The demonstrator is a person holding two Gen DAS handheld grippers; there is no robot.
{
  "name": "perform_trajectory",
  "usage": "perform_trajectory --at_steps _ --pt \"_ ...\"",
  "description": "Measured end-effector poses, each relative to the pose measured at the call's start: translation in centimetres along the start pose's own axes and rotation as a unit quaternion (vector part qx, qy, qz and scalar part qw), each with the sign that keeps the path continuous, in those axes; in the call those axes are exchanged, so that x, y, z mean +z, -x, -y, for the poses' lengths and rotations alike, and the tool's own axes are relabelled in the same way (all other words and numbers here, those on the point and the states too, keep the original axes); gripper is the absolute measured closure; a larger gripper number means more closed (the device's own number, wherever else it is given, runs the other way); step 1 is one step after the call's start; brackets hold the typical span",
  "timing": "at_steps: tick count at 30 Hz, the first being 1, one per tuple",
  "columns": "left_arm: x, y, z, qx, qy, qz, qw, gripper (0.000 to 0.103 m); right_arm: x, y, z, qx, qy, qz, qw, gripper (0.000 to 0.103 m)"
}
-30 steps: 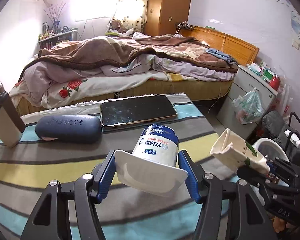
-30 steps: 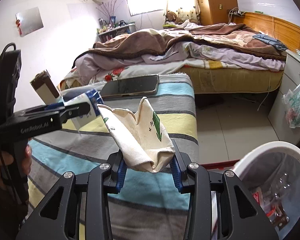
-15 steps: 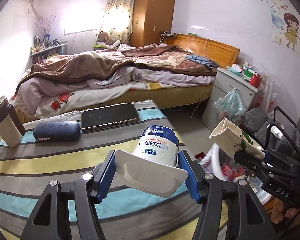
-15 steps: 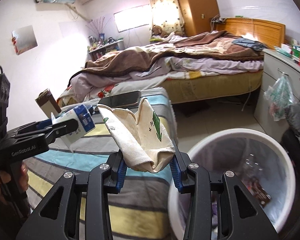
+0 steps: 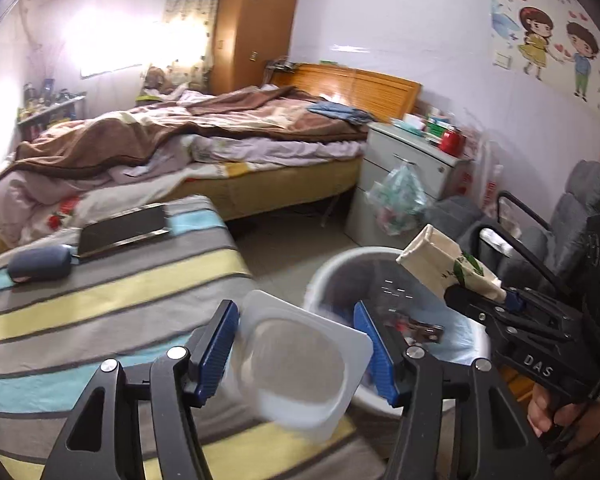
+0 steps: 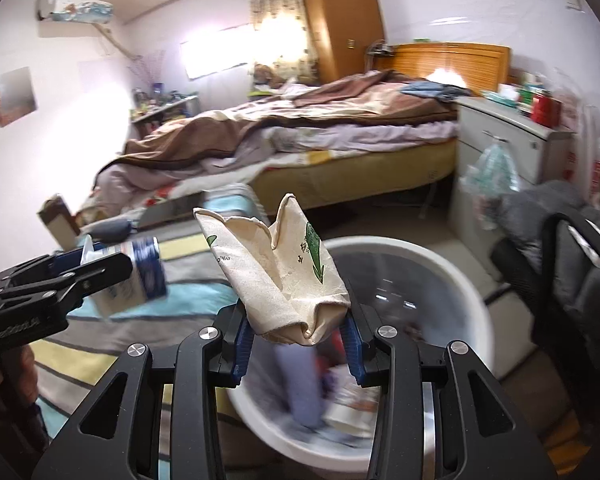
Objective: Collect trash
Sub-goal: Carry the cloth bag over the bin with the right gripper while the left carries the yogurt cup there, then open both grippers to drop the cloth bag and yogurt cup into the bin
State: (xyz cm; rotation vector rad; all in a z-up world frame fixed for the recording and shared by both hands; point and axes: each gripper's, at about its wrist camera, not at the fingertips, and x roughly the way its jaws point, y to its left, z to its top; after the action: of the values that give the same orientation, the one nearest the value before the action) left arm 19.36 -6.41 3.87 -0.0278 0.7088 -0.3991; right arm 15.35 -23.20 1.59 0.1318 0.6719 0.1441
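Observation:
My left gripper (image 5: 298,346) is shut on a white yogurt cup (image 5: 300,364) with a blue label, its base turned toward the camera; the cup also shows in the right wrist view (image 6: 134,276). It hangs over the striped table's right edge, beside the white trash bin (image 5: 324,276). My right gripper (image 6: 298,344) is shut on a crumpled cream paper carton (image 6: 276,276) with green print, held above the bin (image 6: 452,276). The carton also shows in the left wrist view (image 5: 448,264). The bin holds several pieces of trash.
A striped cloth covers the table (image 5: 100,300), with a dark tablet (image 5: 124,228) and a navy glasses case (image 5: 40,266) on it. A bed (image 5: 204,152), a white nightstand (image 5: 408,172) with a hanging bag, and a grey chair (image 5: 580,216) surround the bin.
Both grippers have swung right, off the table toward the bin. The yogurt cup has tilted so its base faces the camera. The carton now hangs over the bin's mouth.

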Motion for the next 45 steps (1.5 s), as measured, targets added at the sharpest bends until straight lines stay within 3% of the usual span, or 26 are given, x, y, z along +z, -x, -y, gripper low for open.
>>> perform_trajectory --at_steps 8,12,14,16,20,22,26,32,33,35,36,45 --pt "-0.9 -3.8 4.2 -0.041 -0.016 -0.044 0.9981 0.054 -1.3 0.4 4.3 -0.044 -0.032 -0.017 0.998 0.063" --pt "-1.1 -2.6 4.5 -0.027 -0.035 -0.026 0.9987 0.054 -1.8 0.6 5.1 -0.048 -0.042 -0.016 0.998 0.063" --pt "-1.2 -1.9 4.1 -0.007 -0.041 -0.014 0.9990 0.046 -1.9 0.7 5.1 -0.049 -0.040 -0.014 0.998 0.063" --pt "-1.6 -1.9 2.9 0.009 -0.025 -0.021 0.9994 0.032 -1.8 0.7 4.7 -0.049 -0.031 -0.009 0.998 0.063" --pt "-2.8 -2.5 0.9 0.027 0.008 -0.043 0.9987 0.030 -2.1 1.0 4.5 -0.031 -0.033 -0.003 0.999 0.063" --pt "-3.4 -3.3 0.1 0.034 0.024 -0.060 0.9973 0.021 -2.4 1.0 4.1 -0.026 -0.030 -0.001 0.999 0.063" --pt "-4.4 -4.7 -0.7 0.033 0.056 -0.079 0.9948 0.021 -2.7 0.8 4.2 -0.022 -0.032 -0.004 0.999 0.063" --pt "-4.6 -5.8 -0.5 0.033 0.065 -0.089 0.9934 0.021 -2.7 0.6 4.1 -0.018 -0.034 -0.006 0.999 0.063" --pt "-4.7 -6.1 -0.5 0.029 0.070 -0.096 0.9925 0.024 -2.7 0.6 4.1 -0.018 -0.033 -0.006 0.999 0.063" --pt "-4.9 -6.5 -0.2 0.028 0.072 -0.101 0.9919 0.047 -2.7 0.6 4.2 -0.017 -0.032 -0.006 0.999 0.063" --pt "-5.1 -6.9 -0.1 0.037 0.069 -0.109 0.9909 0.052 -2.7 0.6 4.2 -0.017 -0.032 -0.006 0.999 0.063" --pt "-4.1 -5.5 1.5 0.038 0.032 -0.075 0.9959 0.053 -3.1 0.2 4.7 -0.018 -0.040 -0.011 0.999 0.063"
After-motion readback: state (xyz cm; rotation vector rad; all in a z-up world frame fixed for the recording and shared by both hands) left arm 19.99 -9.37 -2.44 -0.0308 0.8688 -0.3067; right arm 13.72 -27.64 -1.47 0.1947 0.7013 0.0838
